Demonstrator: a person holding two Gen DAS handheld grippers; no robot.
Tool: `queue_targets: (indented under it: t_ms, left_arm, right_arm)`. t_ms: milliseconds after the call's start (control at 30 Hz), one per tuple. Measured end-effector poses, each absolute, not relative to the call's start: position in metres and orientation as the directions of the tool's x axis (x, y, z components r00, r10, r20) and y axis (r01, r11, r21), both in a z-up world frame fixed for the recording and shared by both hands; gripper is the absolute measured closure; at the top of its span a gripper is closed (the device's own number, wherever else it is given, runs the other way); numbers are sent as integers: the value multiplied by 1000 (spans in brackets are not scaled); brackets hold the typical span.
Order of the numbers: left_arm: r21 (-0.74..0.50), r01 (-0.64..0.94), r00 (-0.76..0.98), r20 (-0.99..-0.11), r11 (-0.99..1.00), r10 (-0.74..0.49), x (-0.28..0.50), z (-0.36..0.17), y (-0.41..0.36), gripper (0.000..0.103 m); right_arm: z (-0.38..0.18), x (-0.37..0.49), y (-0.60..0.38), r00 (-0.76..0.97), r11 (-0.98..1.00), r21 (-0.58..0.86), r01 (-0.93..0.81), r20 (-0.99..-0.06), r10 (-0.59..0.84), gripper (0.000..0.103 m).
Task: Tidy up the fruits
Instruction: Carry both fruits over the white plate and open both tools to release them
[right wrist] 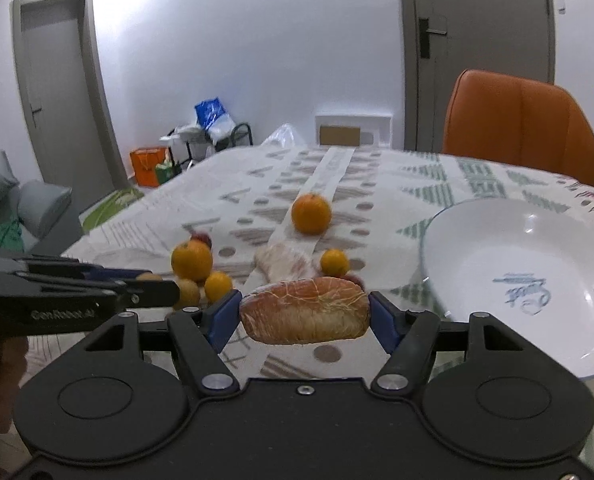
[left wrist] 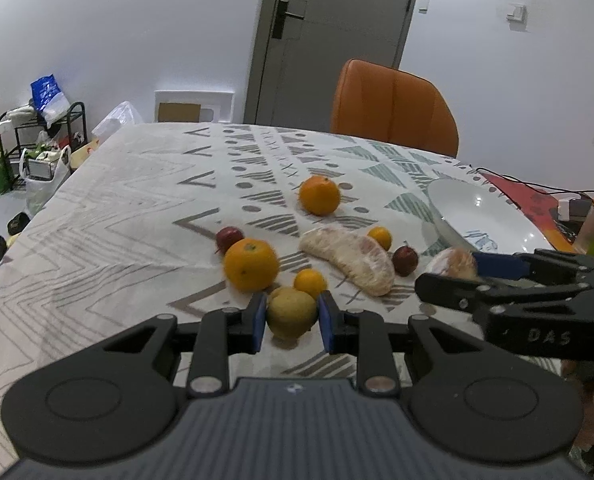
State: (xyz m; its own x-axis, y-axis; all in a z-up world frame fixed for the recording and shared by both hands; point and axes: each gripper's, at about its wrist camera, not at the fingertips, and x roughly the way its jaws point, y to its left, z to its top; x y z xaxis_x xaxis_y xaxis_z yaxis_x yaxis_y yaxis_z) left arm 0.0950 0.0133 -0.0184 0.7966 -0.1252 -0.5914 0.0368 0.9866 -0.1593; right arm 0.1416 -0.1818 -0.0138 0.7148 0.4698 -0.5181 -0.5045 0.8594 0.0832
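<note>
Pinkish peeled pomelo segment (right wrist: 304, 320), clamped in the right gripper (right wrist: 304, 318), hangs beside the empty white ceramic bowl (right wrist: 497, 240).
Left gripper (left wrist: 291, 316) brackets a yellow-green lemon (left wrist: 291, 312); contact unclear. Oranges and small red fruits remain scattered on the table (left wrist: 117, 220); sorting is barely begun.

A matt woven cloth (left wrist: 137, 208) with a printed pattern is spread over the bench. The white plate (right wrist: 509, 248) is seen as glossy glazed ceramic. The fingers (left wrist: 259, 322) are faced with blue pads on matt black plastic. A membranous, fibrous surface is shown by the peeled pomelo segment (right wrist: 305, 316).
</note>
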Motion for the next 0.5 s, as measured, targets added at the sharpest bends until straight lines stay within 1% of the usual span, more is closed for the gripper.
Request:
queue_targets:
  t_ms: [300,500]
  left_arm:
    - [-142,81,806,-573,987,-149,105,-9,-12,77]
    - [-127,112,809,-564,986,-164,112,-3,-30,77]
  right_arm:
    - [2,138,-212,761,879,92,-467,-464,453,38]
    - [5,138,-233,786,895,98,-435,-444,430,38]
